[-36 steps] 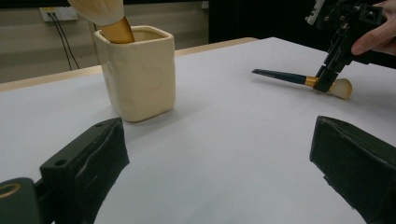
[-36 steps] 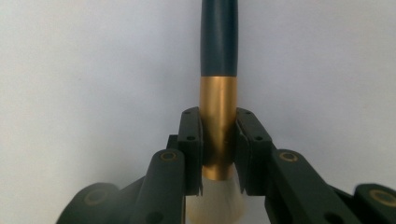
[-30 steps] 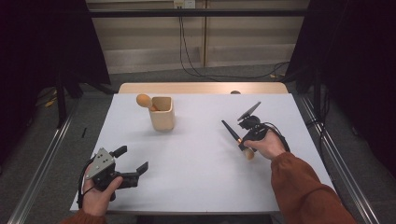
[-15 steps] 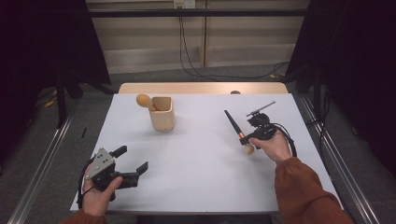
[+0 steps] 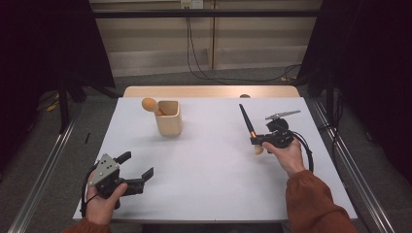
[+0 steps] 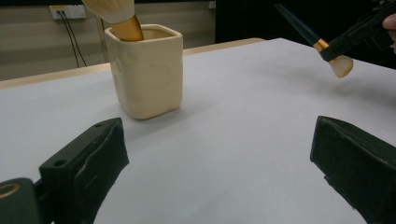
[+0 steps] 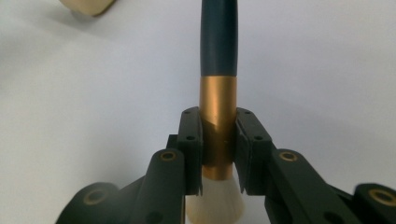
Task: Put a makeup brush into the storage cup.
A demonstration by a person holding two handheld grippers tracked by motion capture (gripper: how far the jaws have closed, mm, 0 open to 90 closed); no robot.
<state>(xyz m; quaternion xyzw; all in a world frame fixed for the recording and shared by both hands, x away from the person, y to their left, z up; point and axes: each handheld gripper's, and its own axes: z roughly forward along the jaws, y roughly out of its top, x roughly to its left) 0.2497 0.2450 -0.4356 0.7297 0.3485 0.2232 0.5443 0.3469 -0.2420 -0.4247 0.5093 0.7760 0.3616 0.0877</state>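
My right gripper (image 5: 256,141) is shut on a makeup brush (image 5: 248,125) at its gold ferrule (image 7: 217,123), held above the table's right half. The dark handle points up and away, and the pale bristles (image 7: 215,199) hang below the jaws. In the left gripper view the brush (image 6: 312,37) hangs at the upper right. A cream square cup (image 5: 169,117) stands at the back centre-left with another brush's round head (image 5: 149,104) leaning out of it. My left gripper (image 5: 132,167) rests near the front left edge, open, with nothing between its fingers (image 6: 88,161).
The white table top (image 5: 214,170) has a wooden strip (image 5: 209,91) along its far edge. Metal rails (image 5: 46,165) run along both sides of the table. Cables hang down the back wall.
My right hand has carried the brush to the right and slightly up, swinging the handle more upright. The left gripper has stayed in place.
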